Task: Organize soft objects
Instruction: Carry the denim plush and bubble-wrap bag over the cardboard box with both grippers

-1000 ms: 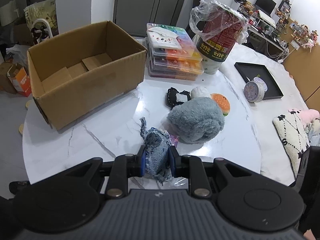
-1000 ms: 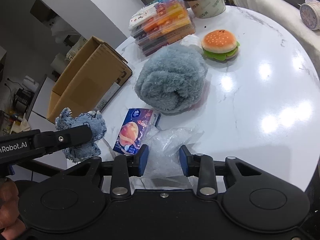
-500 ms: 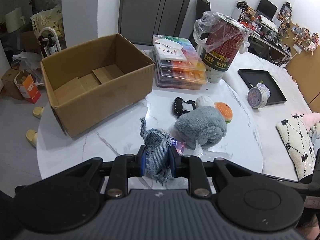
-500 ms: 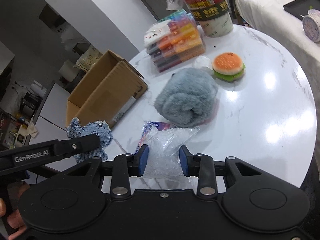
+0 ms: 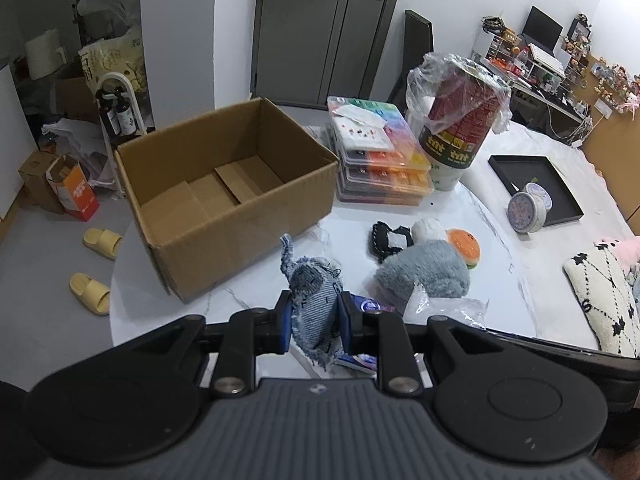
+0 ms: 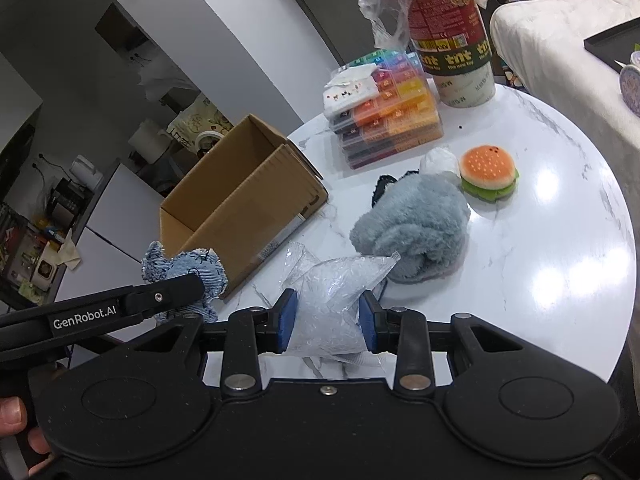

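Observation:
My left gripper (image 5: 314, 318) is shut on a frayed denim toy (image 5: 314, 300), held above the near edge of the white round table (image 5: 500, 300). The toy also shows in the right wrist view (image 6: 188, 276). My right gripper (image 6: 327, 322) is shut on a clear plastic bag of beads (image 6: 332, 296), lifted off the table. An open, empty cardboard box (image 5: 224, 196) stands at the table's left. A grey fluffy plush (image 5: 424, 274), a burger plush (image 5: 464, 246), a black knitted item (image 5: 386, 238) and a white ball (image 5: 428, 230) lie mid-table.
A stack of coloured bead cases (image 5: 380, 168) and a tall tnt tub (image 5: 460, 120) under plastic stand at the back. A small blue packet (image 5: 362, 354) lies below my left gripper. A black tray (image 5: 536, 184) and a round tin (image 5: 528, 208) lie on the right.
Both grippers have risen and pulled back from the table. The bead bag has come up off the table in my right gripper. The denim toy stays gripped.

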